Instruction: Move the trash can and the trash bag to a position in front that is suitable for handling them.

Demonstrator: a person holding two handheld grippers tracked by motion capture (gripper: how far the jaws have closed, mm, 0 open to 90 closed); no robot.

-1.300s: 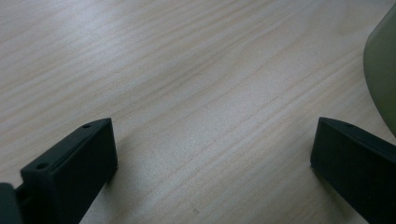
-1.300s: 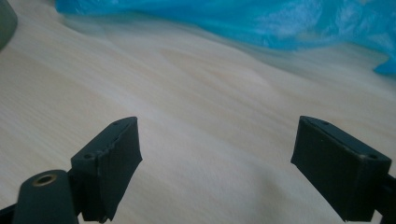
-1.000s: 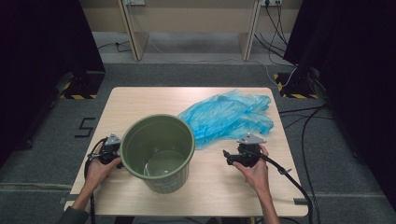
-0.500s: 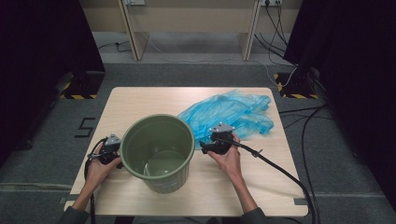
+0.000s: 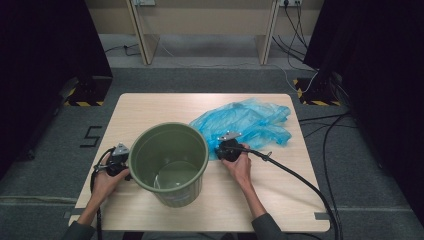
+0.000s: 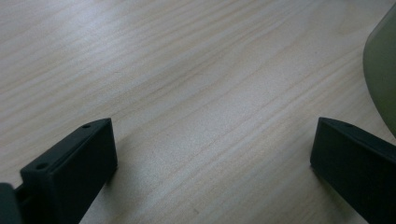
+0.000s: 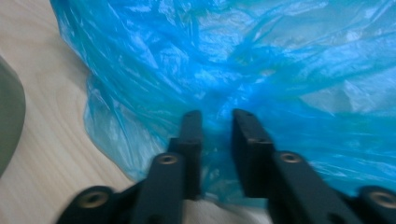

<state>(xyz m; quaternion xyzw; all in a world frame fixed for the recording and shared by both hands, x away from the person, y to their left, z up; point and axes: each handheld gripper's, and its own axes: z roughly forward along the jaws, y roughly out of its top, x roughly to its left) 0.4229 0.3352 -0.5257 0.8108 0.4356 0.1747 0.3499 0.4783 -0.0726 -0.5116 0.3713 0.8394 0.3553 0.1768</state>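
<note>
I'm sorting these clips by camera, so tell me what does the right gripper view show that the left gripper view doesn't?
The right gripper view shows the blue plastic bag, with the right gripper pushed into its crumpled film, jaws nearly closed with a narrow gap. The left gripper view shows the left gripper wide open over bare wood. Both show the wooden table and an edge of the green bucket.

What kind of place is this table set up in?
Probably a lab or recording room: a pale wooden table on grey carpet, black curtains at both sides, loose black cables across the floor.
</note>
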